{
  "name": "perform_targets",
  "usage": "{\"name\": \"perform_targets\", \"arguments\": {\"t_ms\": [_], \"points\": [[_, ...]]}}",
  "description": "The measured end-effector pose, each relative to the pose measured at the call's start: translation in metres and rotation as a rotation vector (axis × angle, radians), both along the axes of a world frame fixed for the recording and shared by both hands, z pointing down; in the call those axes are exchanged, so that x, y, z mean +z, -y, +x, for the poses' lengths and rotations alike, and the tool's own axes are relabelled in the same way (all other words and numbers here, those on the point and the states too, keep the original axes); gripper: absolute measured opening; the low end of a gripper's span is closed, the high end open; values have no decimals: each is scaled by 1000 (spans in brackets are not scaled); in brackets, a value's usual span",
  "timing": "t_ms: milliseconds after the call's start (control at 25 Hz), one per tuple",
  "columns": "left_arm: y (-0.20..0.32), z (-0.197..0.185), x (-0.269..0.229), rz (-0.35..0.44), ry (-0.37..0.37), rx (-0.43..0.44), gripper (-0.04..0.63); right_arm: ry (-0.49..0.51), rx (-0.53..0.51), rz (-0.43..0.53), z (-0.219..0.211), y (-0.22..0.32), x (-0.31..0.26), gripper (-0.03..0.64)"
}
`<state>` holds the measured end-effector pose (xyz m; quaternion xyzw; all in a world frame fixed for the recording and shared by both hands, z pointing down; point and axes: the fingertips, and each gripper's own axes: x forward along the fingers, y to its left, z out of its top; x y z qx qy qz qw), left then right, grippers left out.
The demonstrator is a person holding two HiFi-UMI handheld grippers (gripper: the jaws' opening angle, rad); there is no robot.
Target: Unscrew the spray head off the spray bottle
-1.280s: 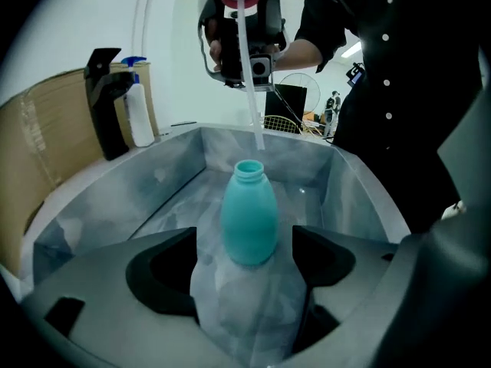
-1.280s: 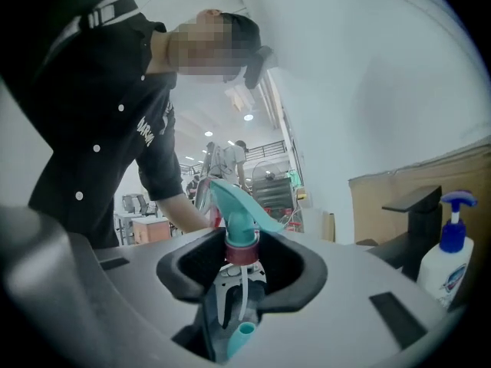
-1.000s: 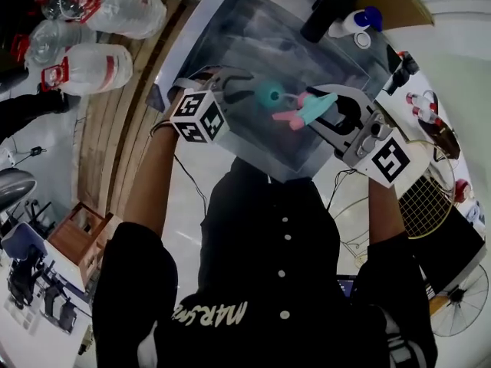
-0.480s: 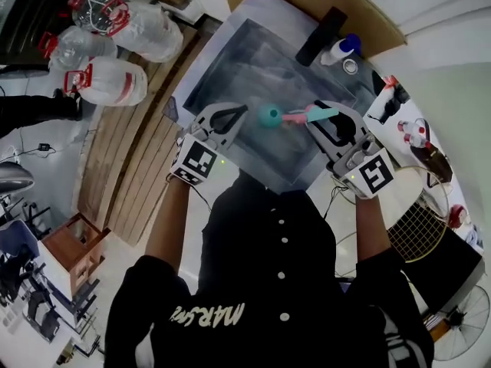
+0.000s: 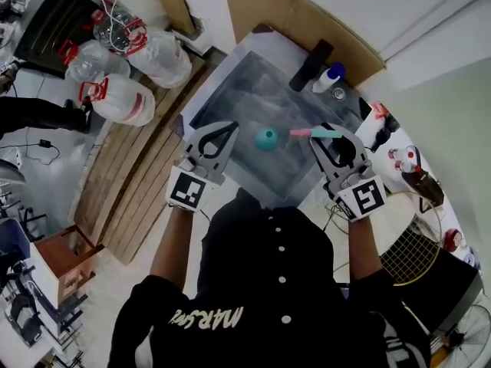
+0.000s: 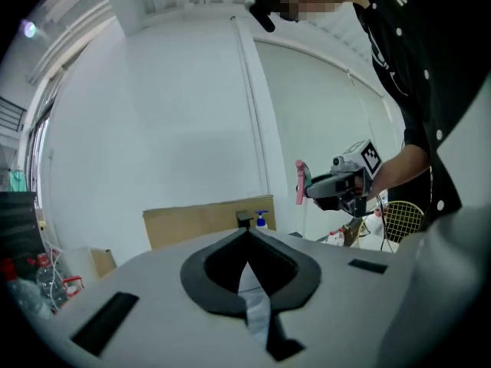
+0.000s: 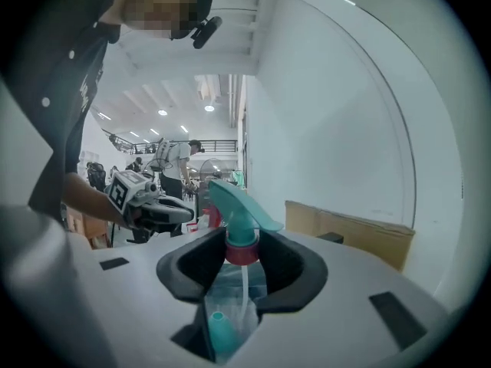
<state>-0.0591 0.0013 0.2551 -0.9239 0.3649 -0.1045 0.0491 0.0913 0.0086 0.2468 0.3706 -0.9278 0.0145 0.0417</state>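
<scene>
My left gripper [image 6: 248, 240] — jaws pressed together, nothing between them — is held up at the left edge of the grey mat [image 5: 253, 90]; in its own view the two pads meet in a single seam. My right gripper [image 7: 242, 255] is clamped on the spray head [image 7: 232, 205], the pads gripping at its pink collar; the teal top rises above the jaws, and a thin pale tube runs from the collar back down between them. In the head view the spray head lies roughly level, its pink end pointing toward my left gripper. The teal bottle [image 5: 266, 138] sits on the mat between the two grippers; it is near the head's pink tip but apart from it — the head is off the bottle — and neither gripper touches it. At the mat's far corner stands a white pump bottle [image 5: 328, 75] with a blue top; clear water jugs [image 5: 123, 98] with red handles lie on the floor to the left.
</scene>
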Motion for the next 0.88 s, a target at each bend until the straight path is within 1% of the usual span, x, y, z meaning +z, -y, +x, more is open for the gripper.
{"name": "perform_targets", "arguments": {"t_ms": [160,360,560,680,880], "points": [[-9,-7,-23,8,-10,-64,25,6,52,-1,14,-3,-12,152],[-21,-15,-55,22,-65,-135,25,31,123,-3,33,-9,-29,152],[-23,-34,-66,28,-110,-228,25,41,181,17,50,-12,-42,152],[-27,-43,-66,38,-105,-257,25,41,218,10,61,-16,-42,152],[-34,-51,-61,18,-89,-276,25,61,281,-7,75,-20,-43,152]]}}
